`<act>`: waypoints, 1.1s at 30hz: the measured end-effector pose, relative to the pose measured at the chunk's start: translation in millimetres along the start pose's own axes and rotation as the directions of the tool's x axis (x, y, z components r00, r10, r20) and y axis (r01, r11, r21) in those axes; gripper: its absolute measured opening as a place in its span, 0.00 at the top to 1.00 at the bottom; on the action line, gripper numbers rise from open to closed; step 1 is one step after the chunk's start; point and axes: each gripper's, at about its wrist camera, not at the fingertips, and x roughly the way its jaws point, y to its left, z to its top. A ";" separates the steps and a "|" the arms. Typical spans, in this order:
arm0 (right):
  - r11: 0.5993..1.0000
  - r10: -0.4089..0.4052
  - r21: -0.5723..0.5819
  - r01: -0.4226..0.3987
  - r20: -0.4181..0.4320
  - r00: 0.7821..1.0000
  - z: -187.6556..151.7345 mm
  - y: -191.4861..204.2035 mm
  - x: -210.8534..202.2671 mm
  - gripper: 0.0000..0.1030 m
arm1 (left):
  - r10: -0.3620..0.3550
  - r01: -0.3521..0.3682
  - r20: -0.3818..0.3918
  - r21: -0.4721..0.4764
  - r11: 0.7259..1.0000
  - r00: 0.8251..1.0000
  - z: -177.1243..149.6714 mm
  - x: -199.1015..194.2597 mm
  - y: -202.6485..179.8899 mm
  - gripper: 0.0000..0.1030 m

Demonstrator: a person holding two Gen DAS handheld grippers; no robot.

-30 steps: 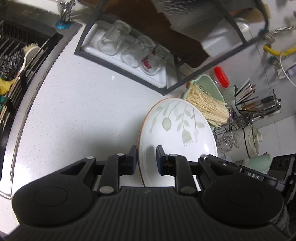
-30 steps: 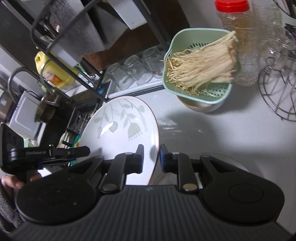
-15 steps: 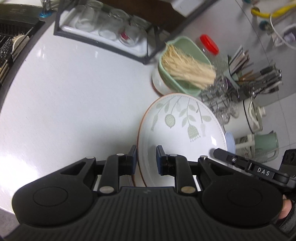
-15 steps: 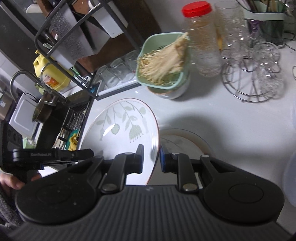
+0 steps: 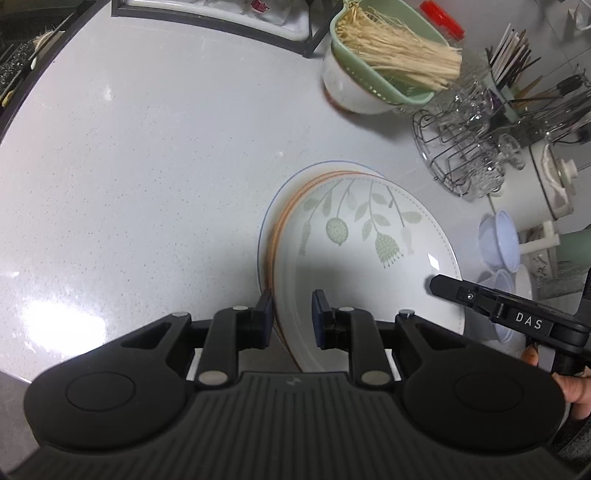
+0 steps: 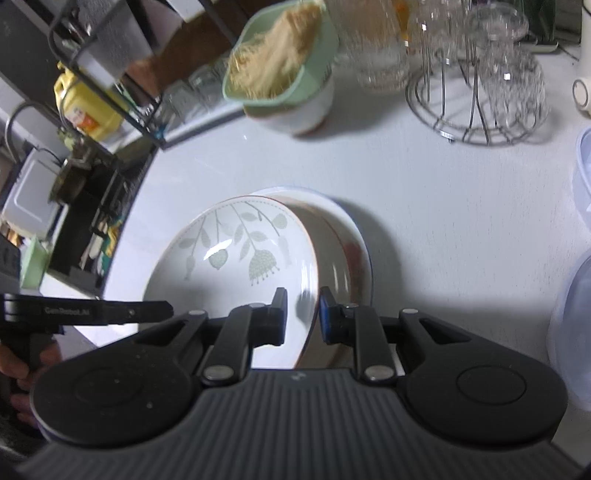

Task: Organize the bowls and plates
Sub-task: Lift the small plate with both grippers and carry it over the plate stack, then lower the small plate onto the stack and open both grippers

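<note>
A white plate with a green leaf pattern (image 5: 369, 251) (image 6: 236, 254) is held by both grippers at opposite rims. My left gripper (image 5: 293, 314) is shut on its left rim and my right gripper (image 6: 301, 312) is shut on its right rim. The plate hangs tilted just over a stack of plates (image 5: 275, 221) (image 6: 343, 240) lying on the white counter (image 5: 147, 166); an orange-rimmed plate and a blue-rimmed one show beneath it. Whether it touches the stack I cannot tell.
Behind the stack stands a green colander of noodles (image 5: 388, 59) (image 6: 280, 62) in a white bowl. A wire glass rack (image 5: 465, 147) (image 6: 480, 85) is at the right, with pale blue plastic bowls (image 5: 498, 240) beside it. A black shelf frame (image 5: 207, 18) stands at the back left.
Both grippers have carried the leaf plate across the counter and downward, over the plate stack. The colander and glass rack have come closer. Neither grip changed.
</note>
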 end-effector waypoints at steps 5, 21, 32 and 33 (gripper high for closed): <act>1.000 -0.001 -0.002 0.001 0.002 1.000 -1.3 -4.1 4.8 0.80 | 0.022 -0.022 0.011 0.008 1.000 1.000 -1.6 1.7 -3.7 0.78; 0.997 -0.082 -0.009 0.082 0.013 0.997 -3.4 7.0 23.1 0.80 | 0.110 -0.110 0.013 0.054 0.992 0.994 3.5 7.1 -11.4 0.76; 0.993 -0.117 -0.020 0.118 0.045 0.992 -3.9 11.6 30.8 0.81 | 0.161 -0.162 0.021 0.058 0.985 0.987 2.5 2.5 -19.0 0.74; 0.992 -0.122 -0.017 0.123 0.045 0.992 -3.4 12.1 30.7 0.81 | 0.155 -0.156 0.019 0.048 0.987 0.988 1.9 1.5 -18.0 0.74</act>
